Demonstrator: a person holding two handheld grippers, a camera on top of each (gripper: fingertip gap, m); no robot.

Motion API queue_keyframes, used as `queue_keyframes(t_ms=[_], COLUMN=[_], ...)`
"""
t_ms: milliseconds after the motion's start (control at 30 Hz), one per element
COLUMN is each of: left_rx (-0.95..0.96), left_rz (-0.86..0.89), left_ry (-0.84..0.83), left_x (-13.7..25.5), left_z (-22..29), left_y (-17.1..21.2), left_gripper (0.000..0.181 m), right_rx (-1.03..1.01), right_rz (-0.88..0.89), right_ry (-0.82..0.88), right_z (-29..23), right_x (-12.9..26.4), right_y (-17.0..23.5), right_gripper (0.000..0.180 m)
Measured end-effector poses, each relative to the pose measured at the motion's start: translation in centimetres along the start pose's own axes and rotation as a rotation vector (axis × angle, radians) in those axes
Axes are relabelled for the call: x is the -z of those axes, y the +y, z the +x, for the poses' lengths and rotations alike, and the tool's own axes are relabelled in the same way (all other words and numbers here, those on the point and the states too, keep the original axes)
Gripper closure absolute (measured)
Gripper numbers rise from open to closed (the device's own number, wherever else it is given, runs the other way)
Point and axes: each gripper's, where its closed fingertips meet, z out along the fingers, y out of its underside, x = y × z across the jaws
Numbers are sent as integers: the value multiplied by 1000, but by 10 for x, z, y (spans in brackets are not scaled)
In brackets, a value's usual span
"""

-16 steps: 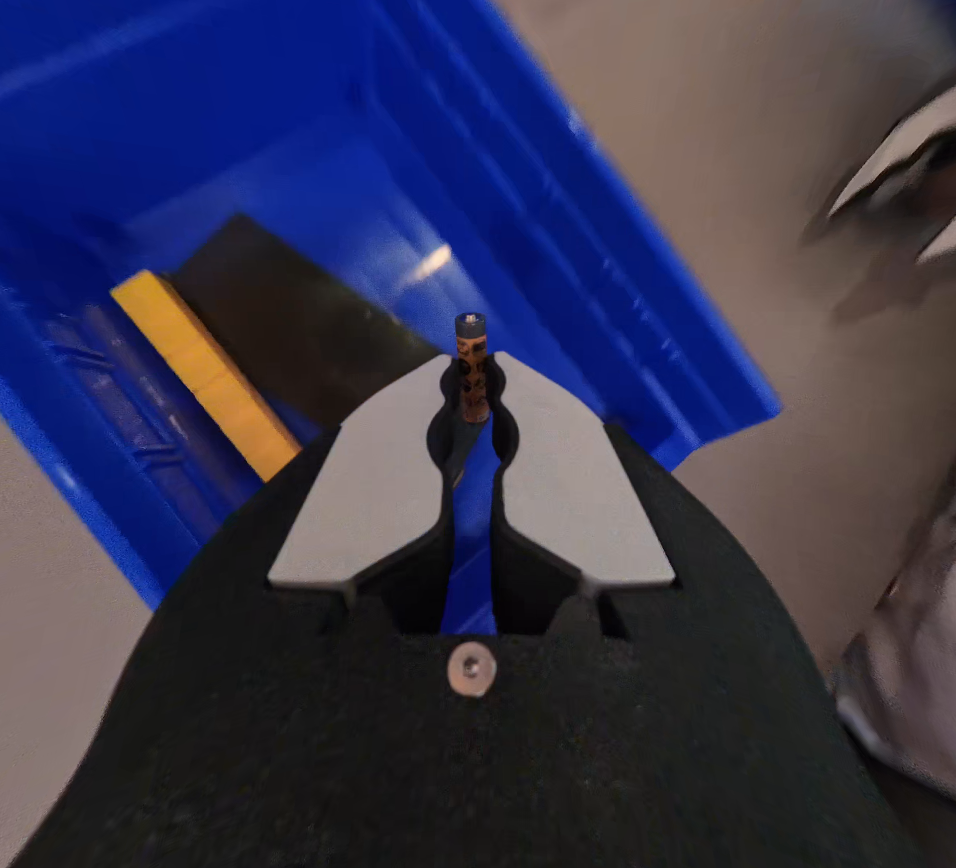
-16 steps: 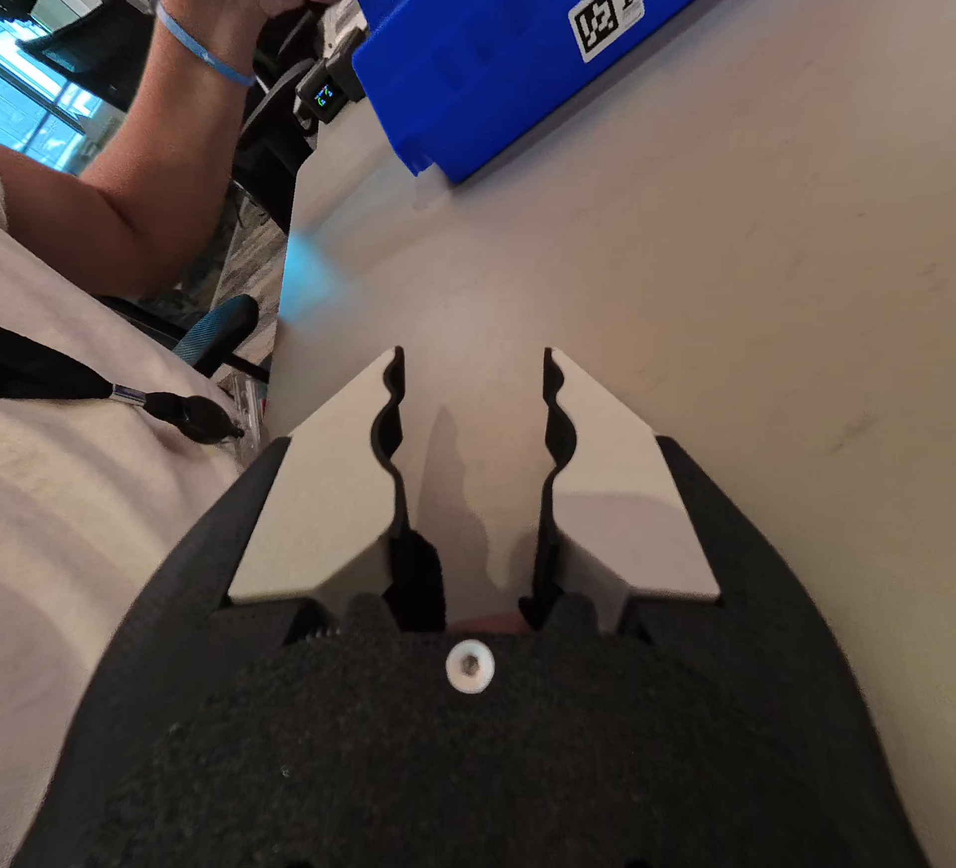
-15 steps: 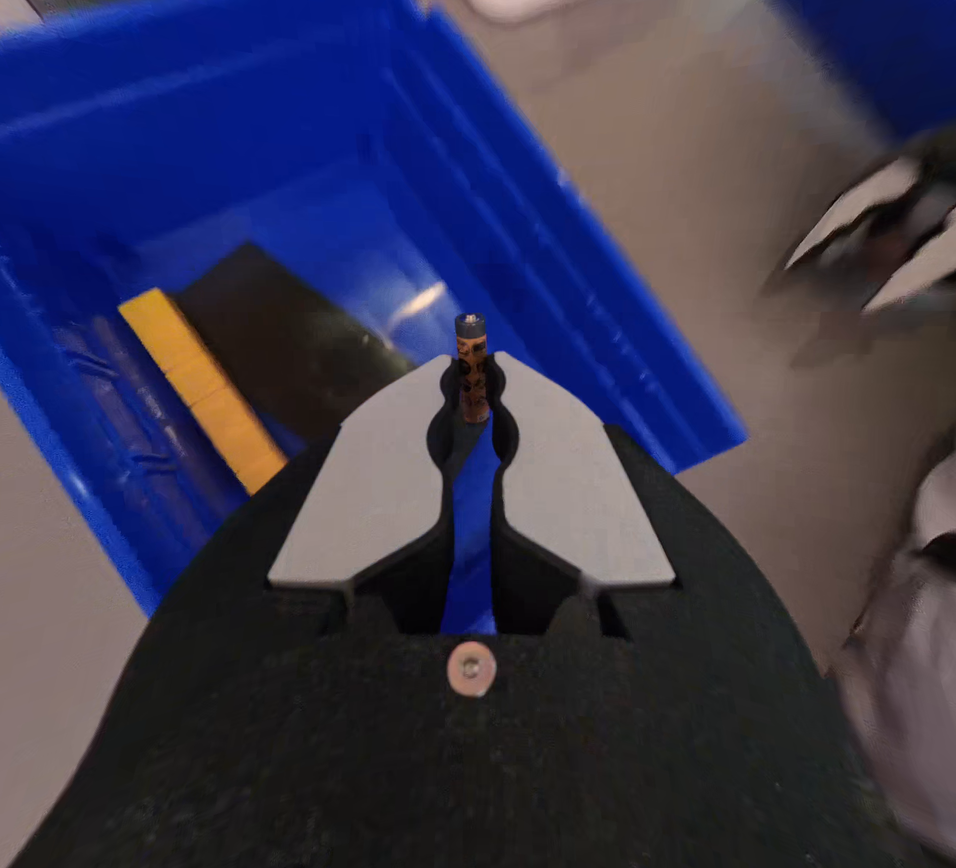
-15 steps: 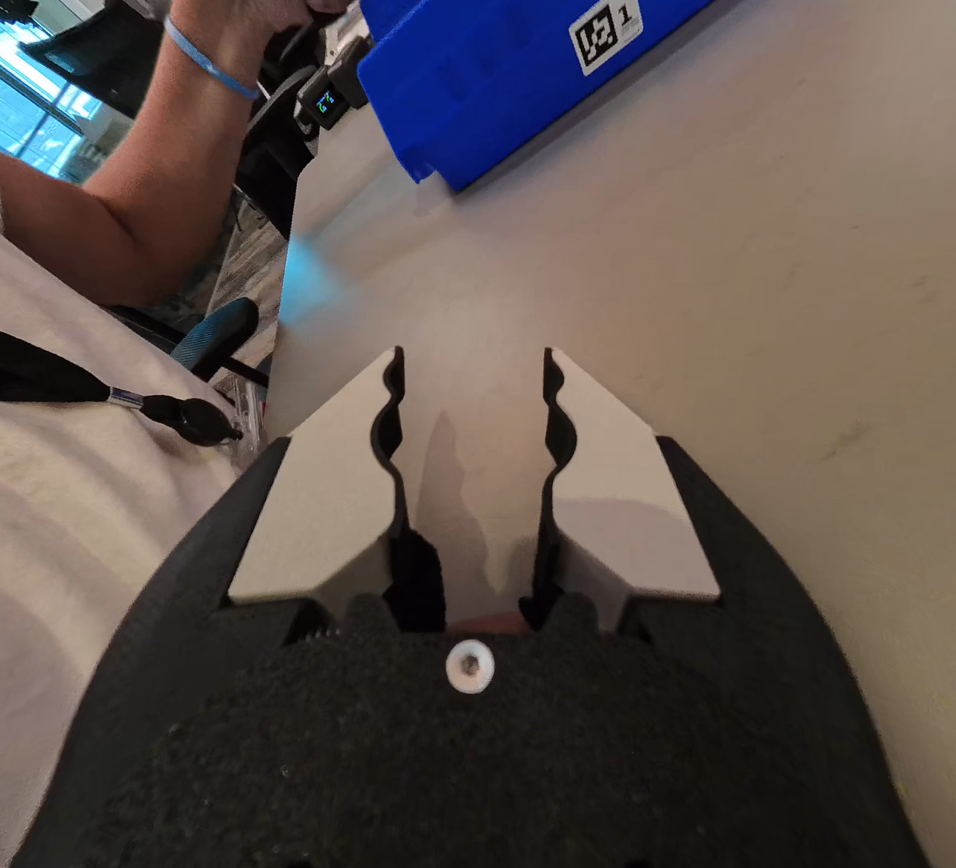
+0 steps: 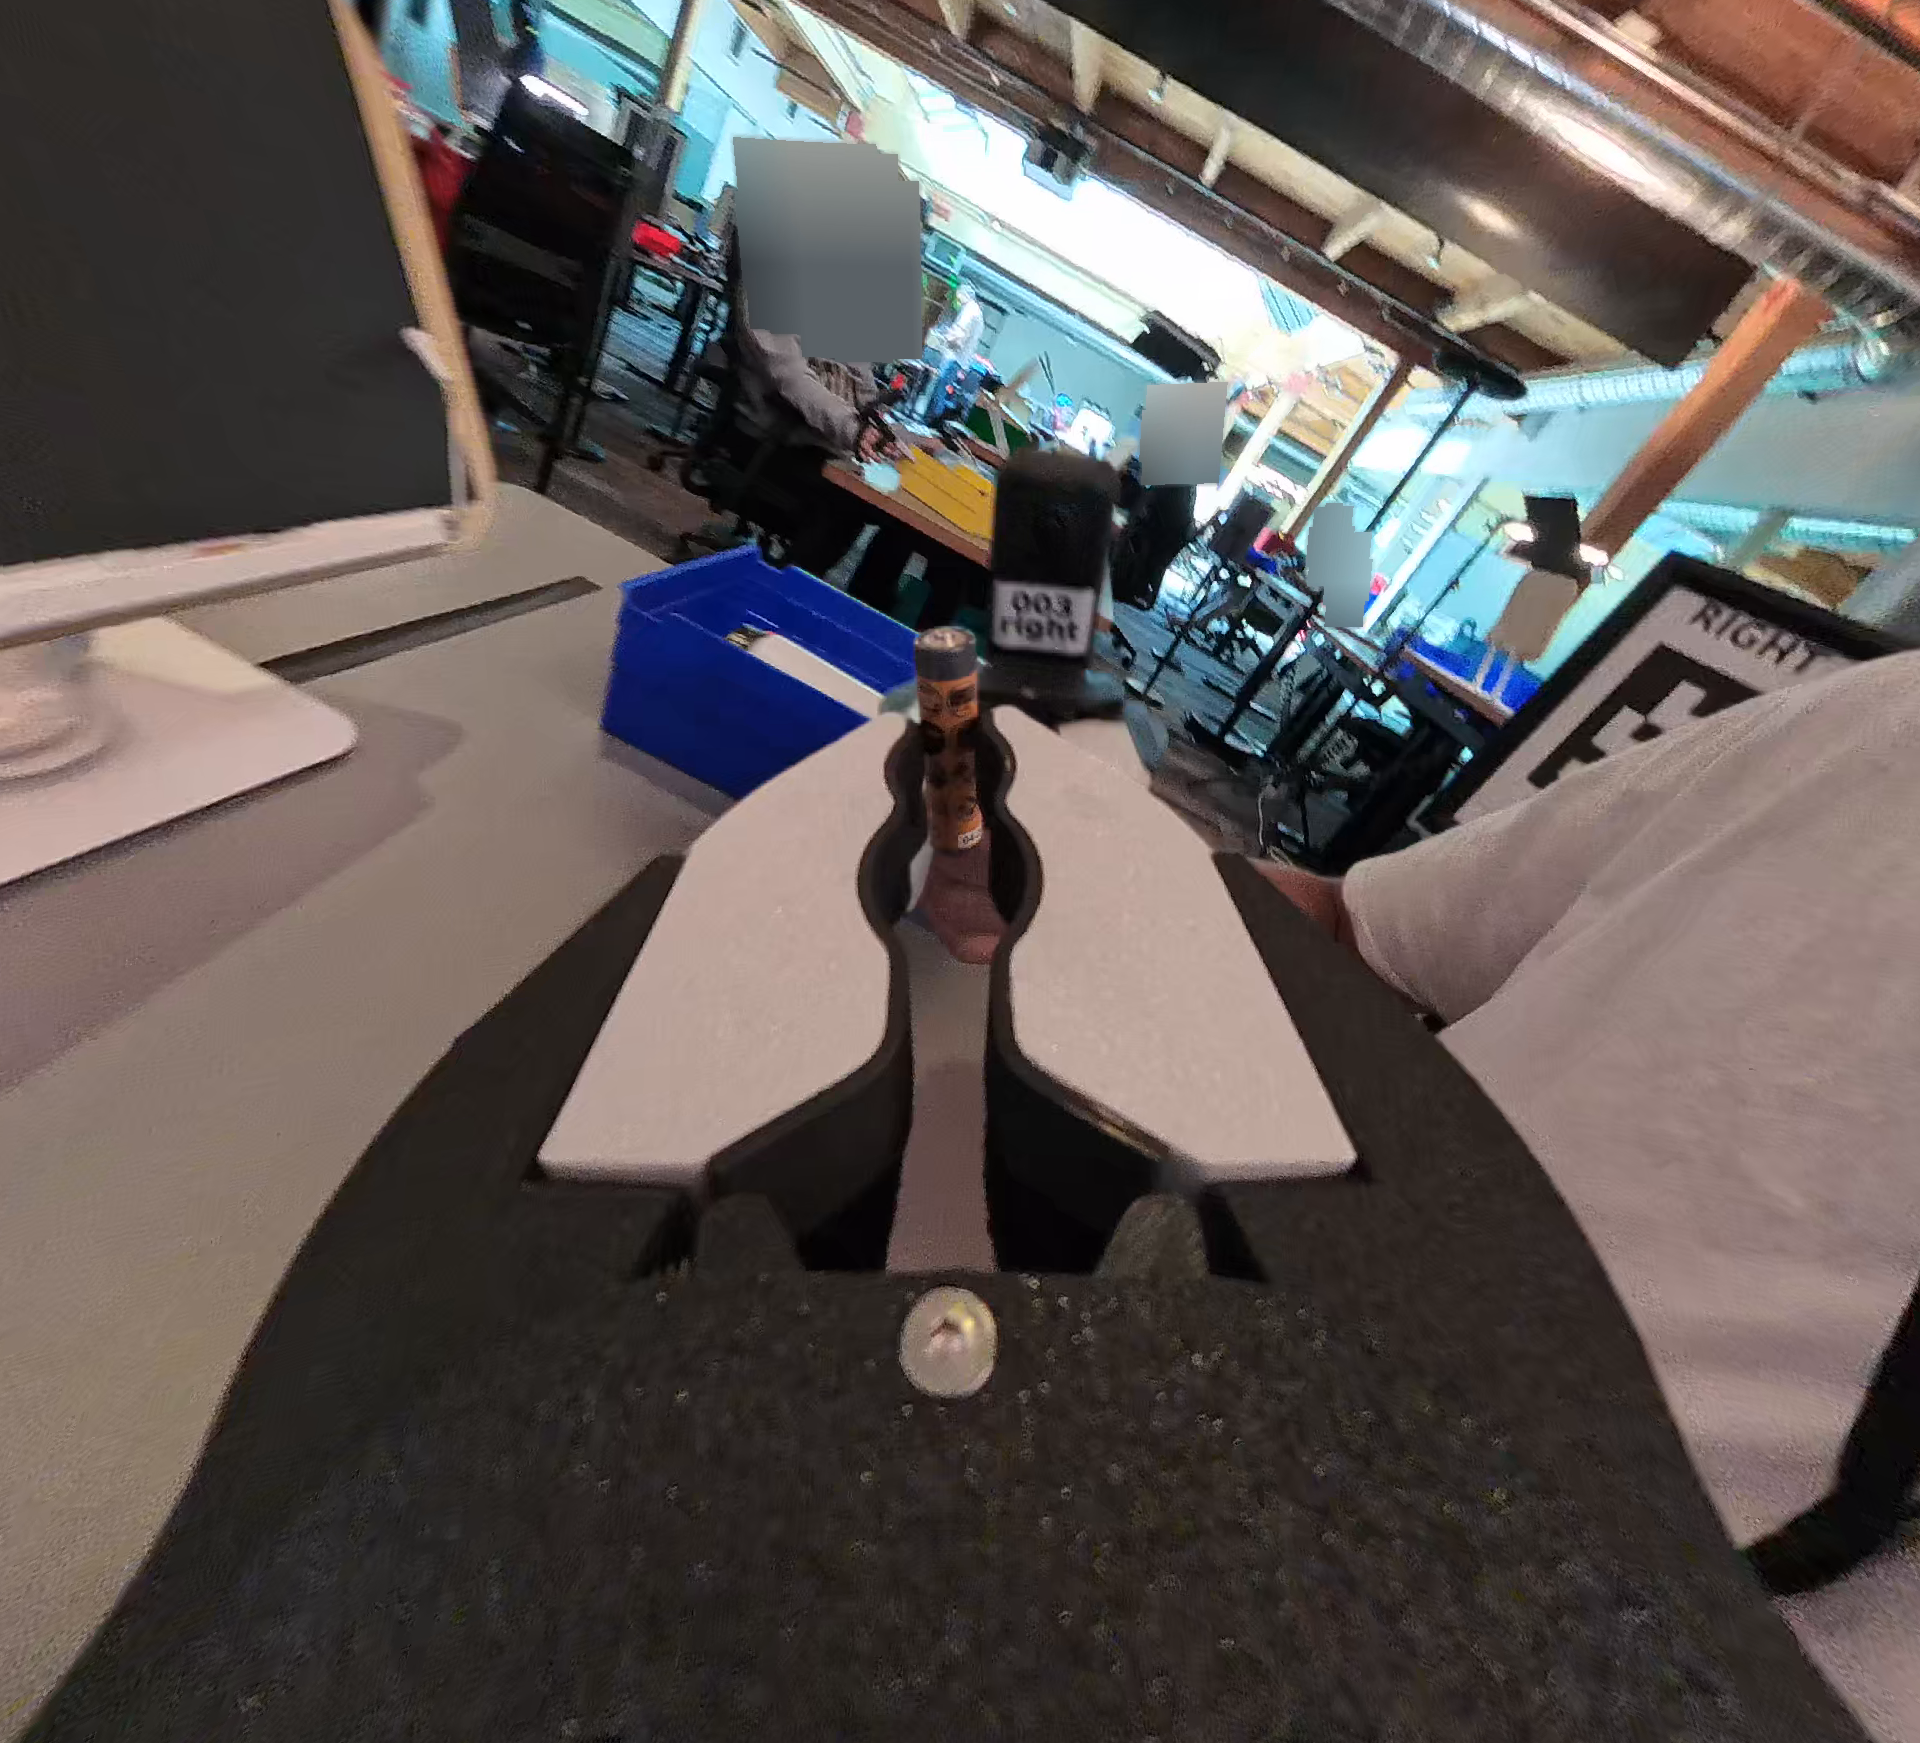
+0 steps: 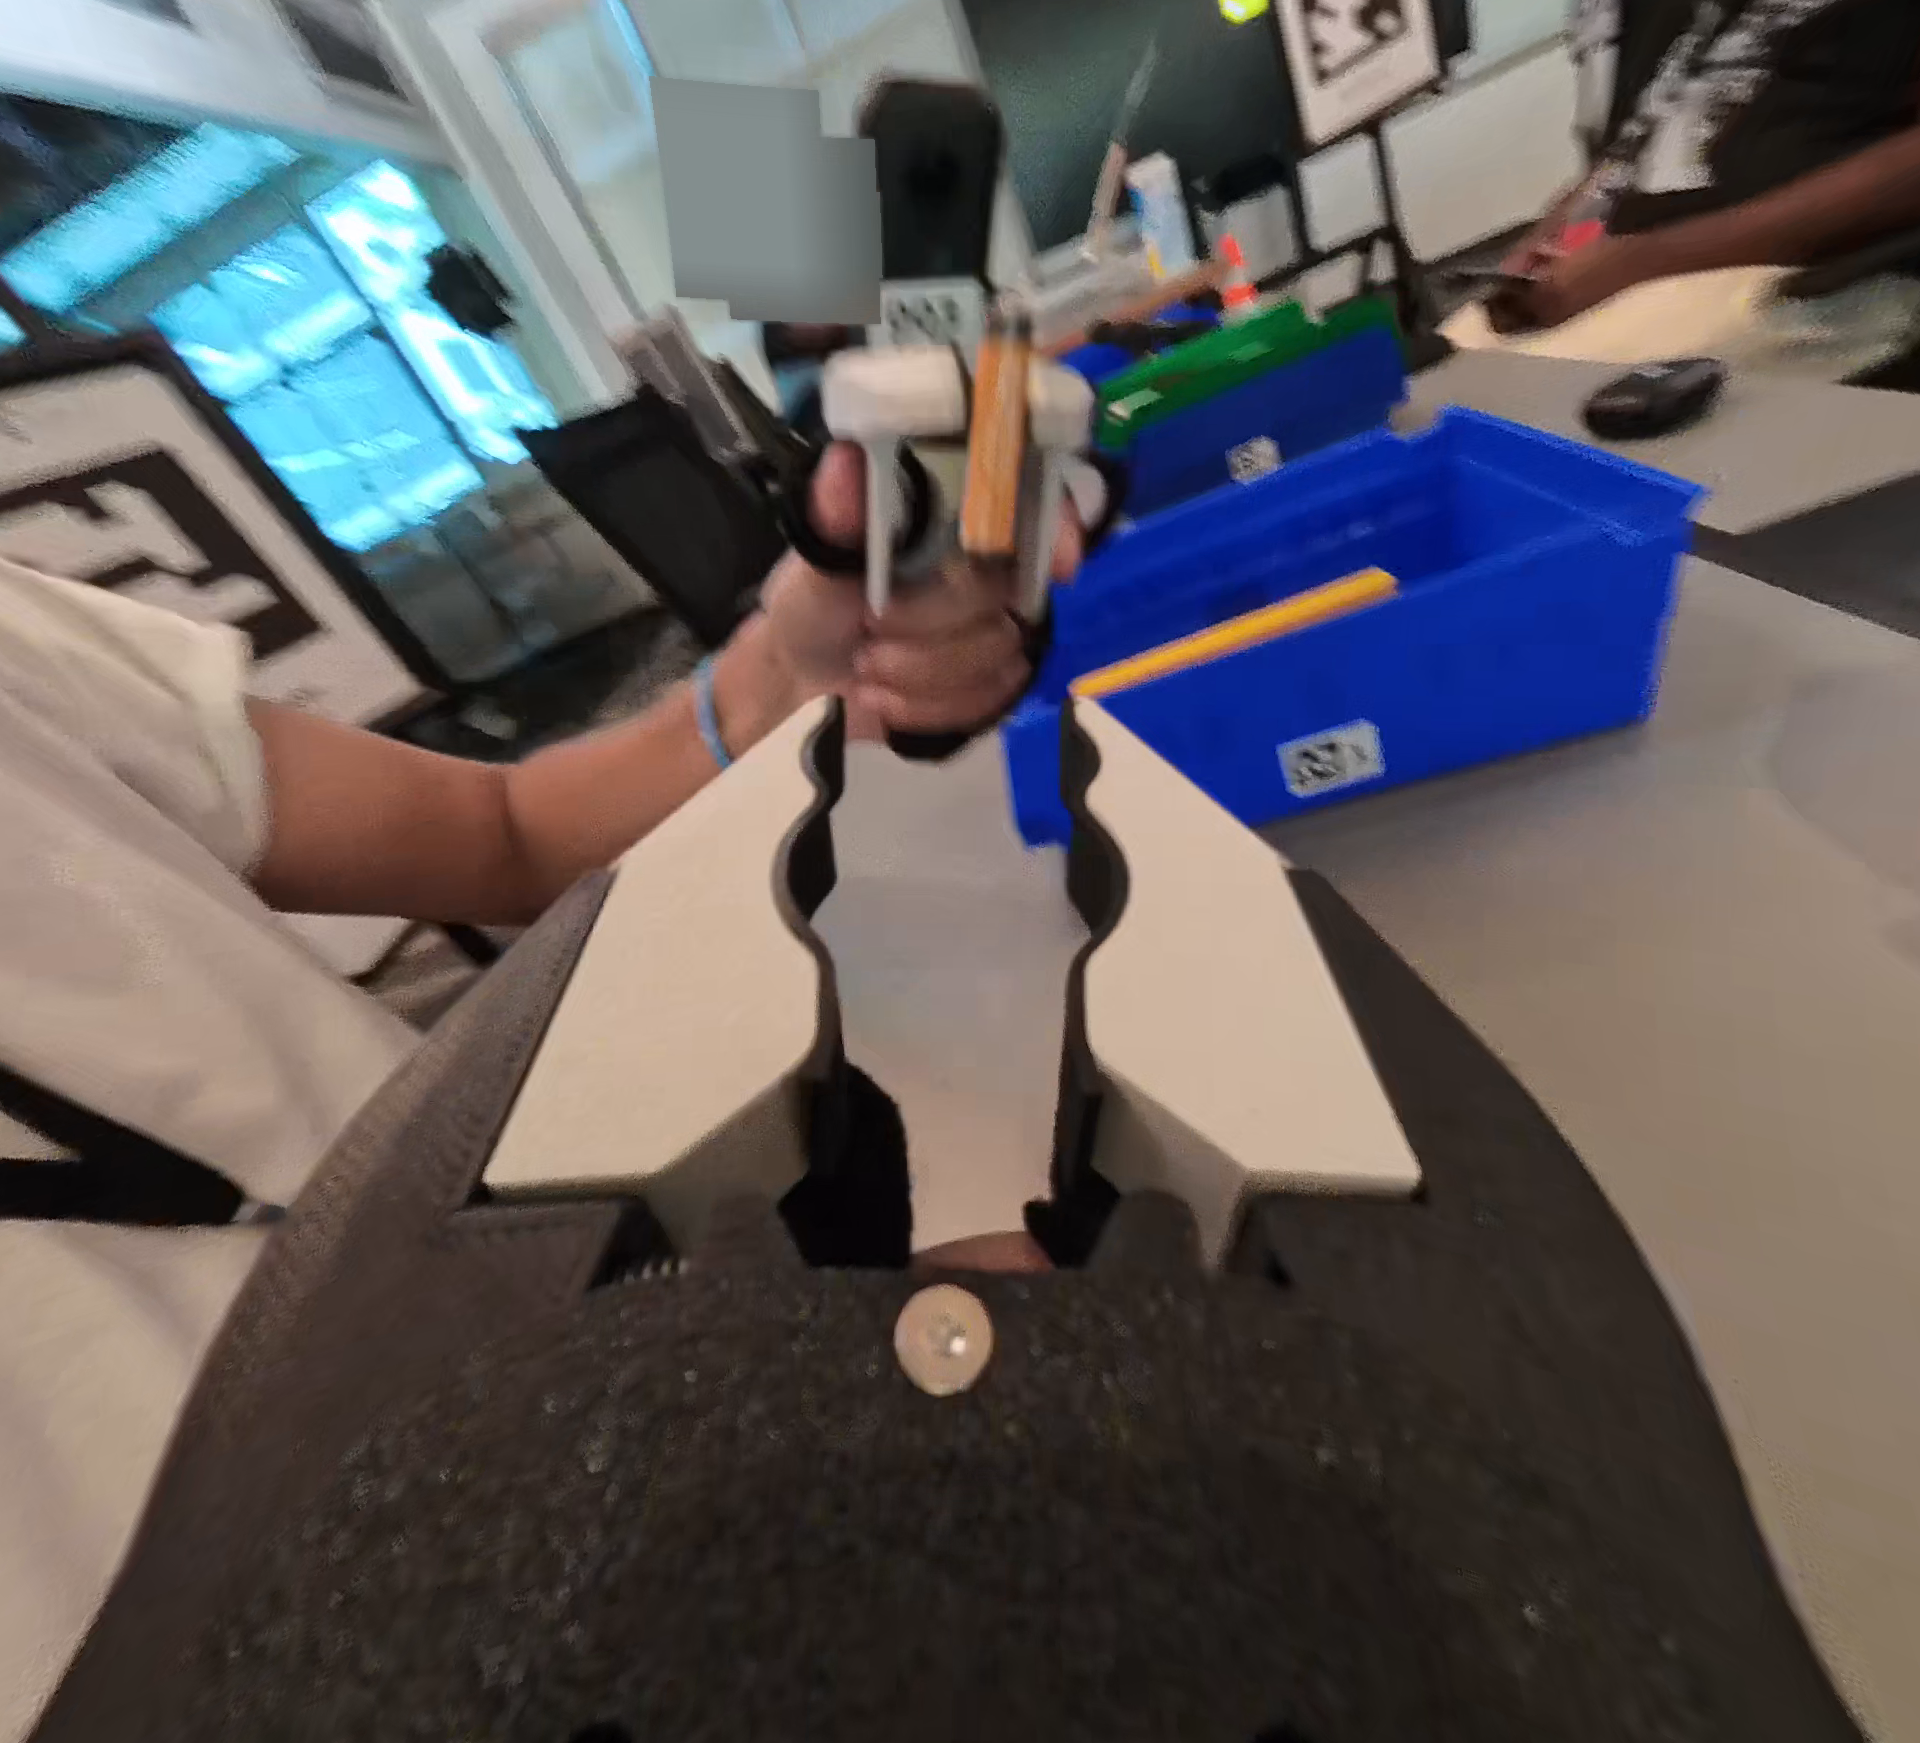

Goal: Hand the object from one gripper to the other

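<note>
Left gripper (image 5: 951, 758), clamping the battery (image 5: 948, 737), has swung up from the bin (image 6: 1455, 613); right gripper (image 6: 945, 758), jaws apart, now faces it.

Each view looks forward from just behind its own gripper, down the two pale grey fingers. The left wrist camera faces level across the grey tabletop (image 5: 312, 966) toward the open workshop, its slim orange-and-black battery (image 5: 948, 737) close ahead, the right gripper's black camera housing (image 5: 1049, 550) just beyond it. The right wrist camera faces back the opposite way, seeing the left gripper (image 6: 961, 488) a little farther ahead, slightly blurred. Both views share the tabletop and a blue plastic bin (image 5: 727, 706) (image 6: 1455, 654) beside the fingers.
</note>
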Motion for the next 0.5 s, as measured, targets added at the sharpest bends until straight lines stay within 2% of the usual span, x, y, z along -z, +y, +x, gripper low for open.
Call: queue_keyframes(t_ms=[100,300,433,500], left_rx=[-19,-47,-26,-18], left_rz=[-8,-55,-68,-72], left_ry=[47,56,37,-15], left_x=[-25,-43,-46,-45], left_z=[20,37,38,33], left_y=[13,45,63,73], left_gripper=[172,172,172,172], right_rx=[-60,-66,-41,-38], right_rz=[-5,55,8,-21], right_ry=[-95,-75,-33,-14], right_z=[-19,-31,-24,-19], right_x=[11,24,25,26], right_y=[-3,4,18,27], right_gripper=[147,149,170,170])
